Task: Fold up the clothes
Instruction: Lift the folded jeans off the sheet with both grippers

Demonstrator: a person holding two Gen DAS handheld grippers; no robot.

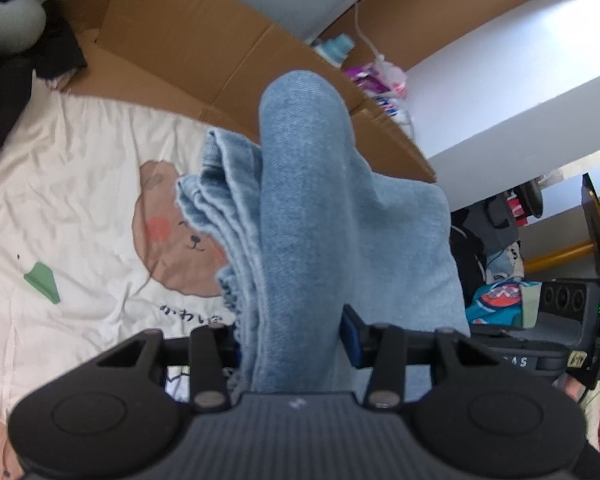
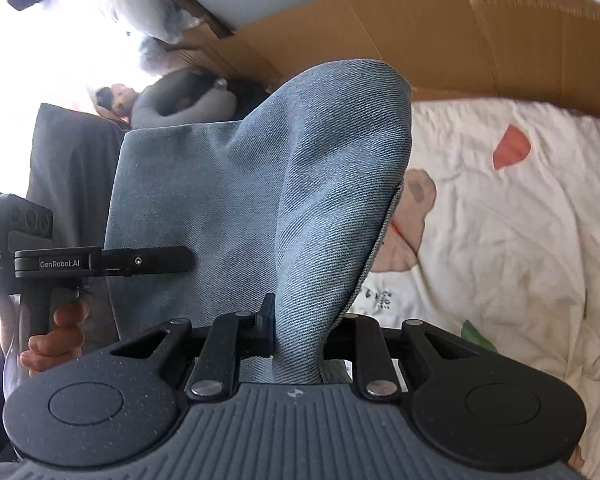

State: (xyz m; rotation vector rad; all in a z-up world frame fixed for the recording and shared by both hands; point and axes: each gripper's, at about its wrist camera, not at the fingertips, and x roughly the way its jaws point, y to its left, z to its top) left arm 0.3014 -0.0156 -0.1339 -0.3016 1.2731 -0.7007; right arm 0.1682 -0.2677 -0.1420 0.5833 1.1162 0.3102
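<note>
Both jaws clamped on denim: left gripper (image 1: 290, 344) pinches a bunched fold of the blue jeans (image 1: 300, 200), right gripper (image 2: 296, 336) pinches another fold of the same garment. Jeans held up off the bedsheet (image 1: 60, 208), spanning between the two grippers; frayed hem edges stacked on the left side of the left wrist view. In the right wrist view the left gripper's finger lies against the cloth, the person's hand (image 2: 56, 332) on its handle. White sheet with bear print (image 1: 172, 236) lies open and bare below. Cardboard wall (image 2: 420, 40) bounds the sheet's far edge. Dark clothing pile (image 1: 4, 80) at one corner.
</note>
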